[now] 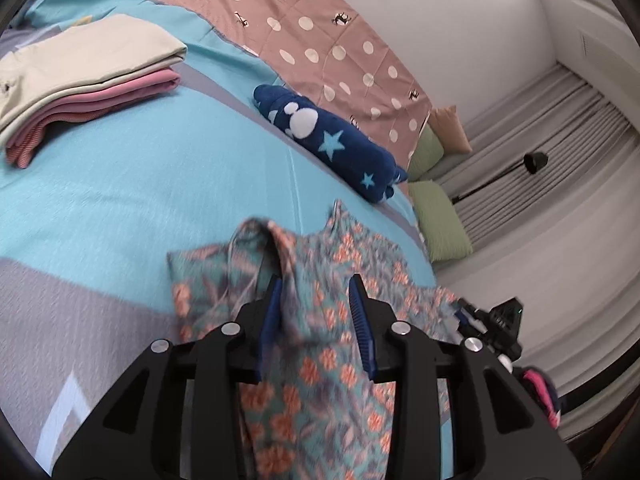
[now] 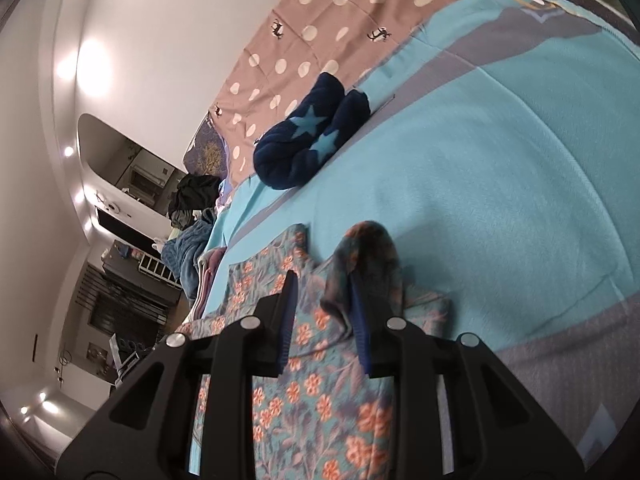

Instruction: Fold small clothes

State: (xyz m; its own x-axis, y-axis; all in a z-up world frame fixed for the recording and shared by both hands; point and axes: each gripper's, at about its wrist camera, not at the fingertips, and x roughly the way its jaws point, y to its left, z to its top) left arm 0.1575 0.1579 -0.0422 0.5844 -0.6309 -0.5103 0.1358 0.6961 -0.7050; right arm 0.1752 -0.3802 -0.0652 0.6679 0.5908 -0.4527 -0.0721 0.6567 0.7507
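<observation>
**A:** Where was the garment?

**B:** The floral garment (image 1: pixel 320 364), teal with orange flowers, lay spread on the turquoise bedspread (image 1: pixel 120 184) at the near edge of the bed, directly under both grippers. One shoulder part of it stood up in a hump at each gripper.

**A:** And the left gripper (image 1: pixel 316 300)?

**B:** Its jaws stood apart. A raised fold of the floral cloth draped against the inner face of the left-hand blue pad (image 1: pixel 272 312); the other pad stood clear of the fabric, so nothing was pinched.

**A:** The right gripper (image 2: pixel 324 300)?

**B:** Much the same. Jaws parted, with a bunched hump of the garment hanging over the right-hand finger and its blue pad (image 2: pixel 362 336). The opposite pad touched only the flat cloth below, if at all; I couldn't tell.

**A:** What else was on the bed?

**B:** A rolled navy blanket with light blue stars (image 1: pixel 332 140) lay farther back, along the line where the turquoise spread met a brown polka-dot quilt (image 1: pixel 312 40). In the left wrist view a stack of folded clothes (image 1: pixel 80 80), cream on top and pink beneath, sat at the far left, well apart from the floral piece. Green pillows (image 1: pixel 436 224) lay at the bed's right end, and the right gripper's body showed at the lower right of that view.
</observation>
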